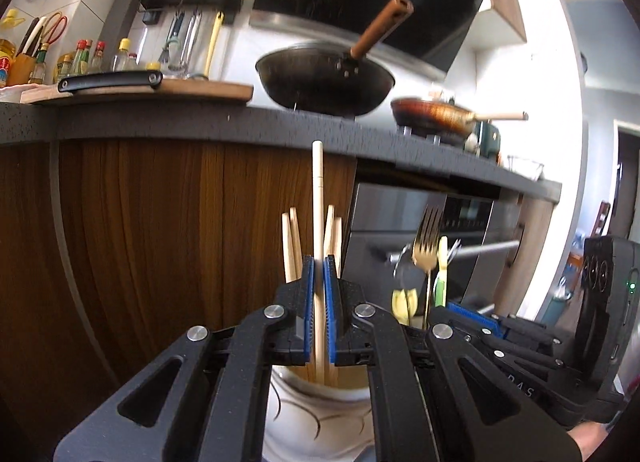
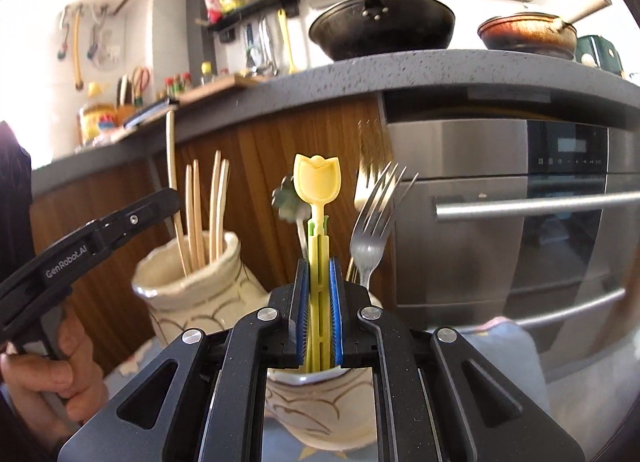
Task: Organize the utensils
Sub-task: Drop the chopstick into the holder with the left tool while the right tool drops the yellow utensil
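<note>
- Chopstick: your left claw is pinching it between the blue pads, upright, its lower end inside the cream jar with the other chopsticks
- In the right wrist view that same jar stands left of the second jar, and your left claw reaches over its rim, held in your hand
- Yellow tulip-topped utensil: your right claw is pressed onto its stem, holding it upright over the mouth of the second jar
- A silver fork stands just right of it, tines up and blurred
- Behind both jars are wooden cabinet doors and a steel oven; a dark wok sits up on the tabletop
</note>
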`<state>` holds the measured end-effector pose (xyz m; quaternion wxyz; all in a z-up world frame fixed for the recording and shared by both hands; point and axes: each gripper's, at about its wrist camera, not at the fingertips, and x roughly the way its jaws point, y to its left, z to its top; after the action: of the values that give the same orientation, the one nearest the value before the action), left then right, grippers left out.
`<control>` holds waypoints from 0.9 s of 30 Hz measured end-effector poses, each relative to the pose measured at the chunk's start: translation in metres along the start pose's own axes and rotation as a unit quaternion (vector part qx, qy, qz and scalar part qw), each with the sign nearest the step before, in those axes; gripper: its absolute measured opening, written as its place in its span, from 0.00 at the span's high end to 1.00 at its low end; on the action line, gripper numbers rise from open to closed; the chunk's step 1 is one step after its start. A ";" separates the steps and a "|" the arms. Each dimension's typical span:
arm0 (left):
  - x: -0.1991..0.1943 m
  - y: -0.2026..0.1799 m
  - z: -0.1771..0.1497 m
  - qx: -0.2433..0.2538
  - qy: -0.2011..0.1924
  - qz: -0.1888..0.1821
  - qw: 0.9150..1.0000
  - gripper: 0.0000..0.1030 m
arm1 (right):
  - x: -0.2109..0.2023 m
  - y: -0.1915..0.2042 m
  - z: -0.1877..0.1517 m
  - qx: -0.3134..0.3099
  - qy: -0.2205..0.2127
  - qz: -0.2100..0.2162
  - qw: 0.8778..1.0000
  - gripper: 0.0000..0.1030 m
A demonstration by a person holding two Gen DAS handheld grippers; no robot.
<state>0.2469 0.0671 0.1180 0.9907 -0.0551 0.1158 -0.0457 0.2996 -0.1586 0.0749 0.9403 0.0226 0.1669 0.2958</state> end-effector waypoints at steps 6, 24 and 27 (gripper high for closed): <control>0.007 0.000 -0.005 0.000 0.029 0.007 1.000 0.95 | 0.005 0.001 -0.003 0.001 0.022 -0.010 1.000 0.89; -0.018 -0.010 -0.008 0.023 0.009 0.008 1.000 0.47 | -0.020 0.004 -0.001 -0.008 -0.012 -0.006 1.000 0.70; -0.028 -0.013 -0.010 0.034 0.002 0.010 0.999 0.37 | -0.027 0.003 -0.003 -0.012 -0.022 -0.009 1.000 0.62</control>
<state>0.2167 0.0560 0.1163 0.9922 -0.0201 0.1164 -0.0402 0.2763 -0.1714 0.0804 0.9465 0.0165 0.1428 0.2889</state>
